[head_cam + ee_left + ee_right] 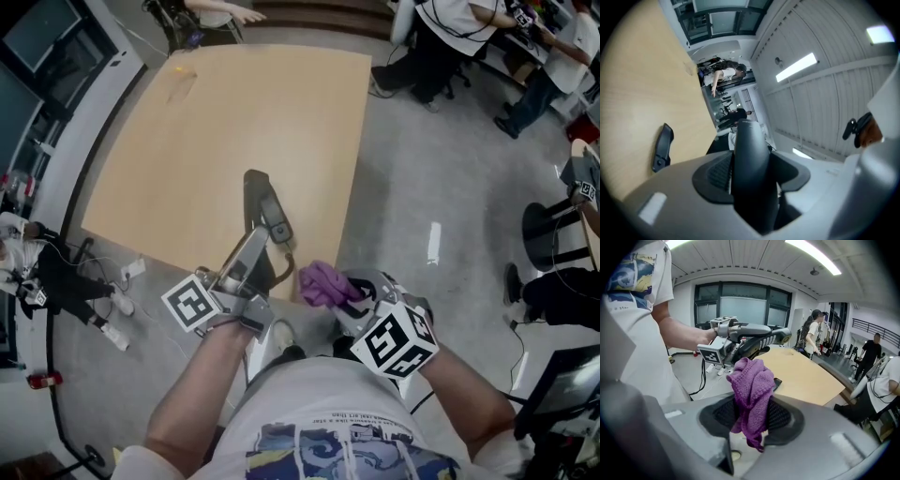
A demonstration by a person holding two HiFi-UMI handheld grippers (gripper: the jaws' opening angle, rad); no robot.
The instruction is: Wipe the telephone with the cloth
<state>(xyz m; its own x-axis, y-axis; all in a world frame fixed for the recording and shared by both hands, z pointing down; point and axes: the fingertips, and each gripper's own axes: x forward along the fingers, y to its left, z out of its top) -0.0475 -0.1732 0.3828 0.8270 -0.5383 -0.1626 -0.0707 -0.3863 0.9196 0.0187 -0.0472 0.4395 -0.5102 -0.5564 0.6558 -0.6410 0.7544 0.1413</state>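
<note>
Two tools in hand, both loaded. Left tool (751,180): jaws closed on the telephone (750,159), a dark grey handset. The pads press its sides and it stands up out of the grip. Right tool (752,418): jaws clamped on the cloth (751,383), purple and knitted. It is bunched above the pads, with a short tail hanging below.

Head view: telephone (276,225) is held off the tabletop (234,112), over its near edge. It points away from the person, with the left tool (262,248) gripping its near end. Cloth (321,283) sits in the right tool (330,292), just right of the handset and a little nearer the body. No contact between cloth and telephone can be made out.

Right gripper view: the telephone (761,339) lies roughly level across the frame, keypad face partly showing, above and behind the cloth.

Tabletop is pale wood. One slim dark piece (663,147) lies on it in the left gripper view; what it is cannot be told.

Several people (450,28) sit beyond the far right corner. Grey floor (422,178); cables (103,300) lie at the left.
</note>
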